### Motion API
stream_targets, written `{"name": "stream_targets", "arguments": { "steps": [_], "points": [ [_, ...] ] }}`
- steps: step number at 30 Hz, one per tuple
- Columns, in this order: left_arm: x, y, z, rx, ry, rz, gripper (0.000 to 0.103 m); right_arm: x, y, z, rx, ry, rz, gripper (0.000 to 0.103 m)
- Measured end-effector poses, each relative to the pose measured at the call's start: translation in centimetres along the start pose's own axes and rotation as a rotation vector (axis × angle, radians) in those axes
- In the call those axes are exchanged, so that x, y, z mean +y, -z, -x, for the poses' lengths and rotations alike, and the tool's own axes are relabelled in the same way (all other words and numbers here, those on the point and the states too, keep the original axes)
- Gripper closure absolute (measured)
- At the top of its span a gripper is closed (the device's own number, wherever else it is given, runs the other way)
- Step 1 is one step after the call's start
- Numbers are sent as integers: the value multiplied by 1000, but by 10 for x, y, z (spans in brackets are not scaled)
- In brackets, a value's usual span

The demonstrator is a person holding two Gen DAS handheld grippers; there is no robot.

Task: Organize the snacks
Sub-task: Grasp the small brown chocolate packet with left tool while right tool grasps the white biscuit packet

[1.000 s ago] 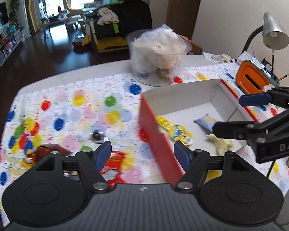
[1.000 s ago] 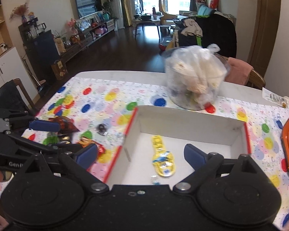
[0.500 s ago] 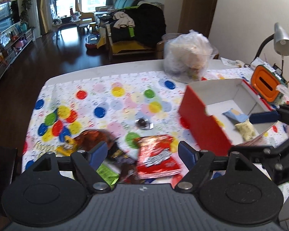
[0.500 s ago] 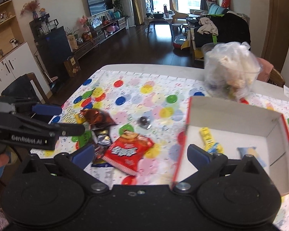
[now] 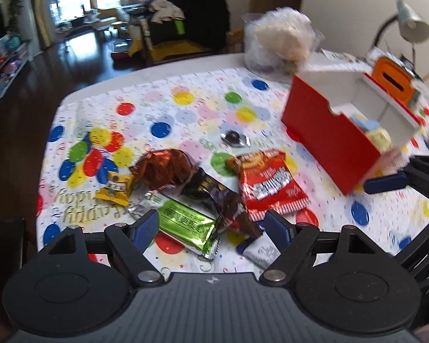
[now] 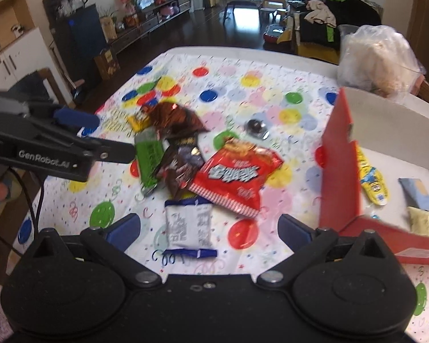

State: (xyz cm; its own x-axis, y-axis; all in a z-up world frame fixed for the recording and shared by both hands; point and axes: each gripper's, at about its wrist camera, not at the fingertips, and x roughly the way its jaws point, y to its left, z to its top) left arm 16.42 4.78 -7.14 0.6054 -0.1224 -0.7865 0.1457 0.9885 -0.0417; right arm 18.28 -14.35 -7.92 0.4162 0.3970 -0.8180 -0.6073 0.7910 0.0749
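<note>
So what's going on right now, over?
Left tool and right tool open, empty. Crinkly snack packets loose on spotted cloth; red cardboard box part-filled. Nothing in the way.

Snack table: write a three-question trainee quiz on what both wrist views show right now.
1. True or false: the red snack bag lies inside the red box.
2. Which snack lies nearest the right hand-held gripper? A) green packet B) white packet C) yellow packet
3. Fill in: the left hand-held gripper is ____ and holds nothing.

Key
1. False: it lies on the tablecloth, beside the box.
2. B
3. open
</note>
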Motion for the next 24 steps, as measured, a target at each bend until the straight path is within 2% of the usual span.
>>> {"name": "stream_targets", "arguments": {
  "steps": [7, 14, 18, 24],
  "points": [
    [-6, 5, -28, 65, 56, -99, 23, 16, 8, -32, 63, 33, 31, 4],
    [-4, 1, -67, 163, 75, -72, 23, 30, 11, -59, 108, 48, 113, 7],
    [-4, -5, -83, 196, 86, -48, 23, 36, 10, -72, 126, 53, 153, 13],
    [-4, -12, -97, 223, 98, -27, 23, 34, 5, -86, 141, 55, 147, 21]
  ]
}}
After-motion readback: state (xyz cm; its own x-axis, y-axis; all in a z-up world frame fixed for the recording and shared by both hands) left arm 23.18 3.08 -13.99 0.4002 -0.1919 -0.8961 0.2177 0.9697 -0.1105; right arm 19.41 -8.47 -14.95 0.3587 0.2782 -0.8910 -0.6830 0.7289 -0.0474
